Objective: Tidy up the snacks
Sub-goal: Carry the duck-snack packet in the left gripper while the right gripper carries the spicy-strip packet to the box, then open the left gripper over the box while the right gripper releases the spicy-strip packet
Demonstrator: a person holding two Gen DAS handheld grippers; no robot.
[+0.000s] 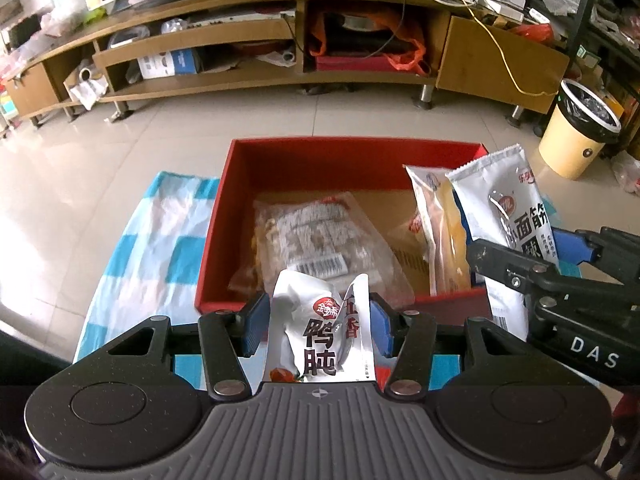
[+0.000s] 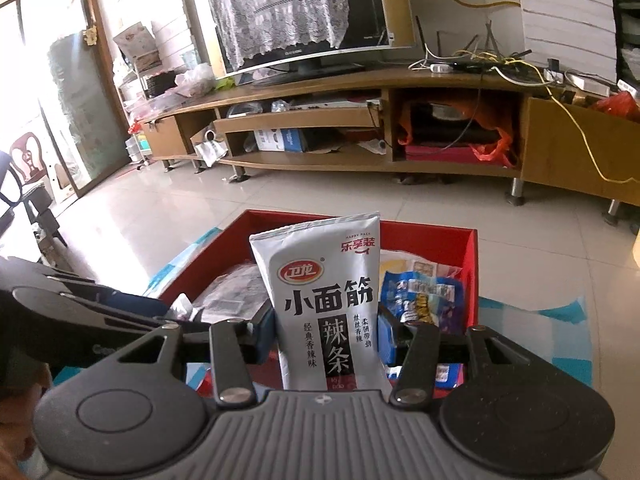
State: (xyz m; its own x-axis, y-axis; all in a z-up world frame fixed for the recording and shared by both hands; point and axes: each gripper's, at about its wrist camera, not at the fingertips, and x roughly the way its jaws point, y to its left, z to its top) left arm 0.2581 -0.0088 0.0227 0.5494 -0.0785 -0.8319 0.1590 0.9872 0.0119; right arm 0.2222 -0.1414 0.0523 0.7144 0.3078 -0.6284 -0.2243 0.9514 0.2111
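My left gripper [image 1: 318, 326] is clamped on a crumpled white snack pouch [image 1: 320, 332], held at 6 o'clock just short of the red box [image 1: 216, 240]. My right gripper [image 2: 328, 334] is clamped on a tall white snack packet [image 2: 324, 300], upright at the box's near edge. Inside the box lie a clear bag [image 1: 304, 236] and, at 3 o'clock, a yellow packet [image 1: 440, 224]. A blue checked cloth [image 1: 160, 240] sits underneath.

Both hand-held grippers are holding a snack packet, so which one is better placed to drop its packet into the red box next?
Probably the right hand-held gripper: its tall white packet already stands over the red box, while the left's small packet sits at the near wall.
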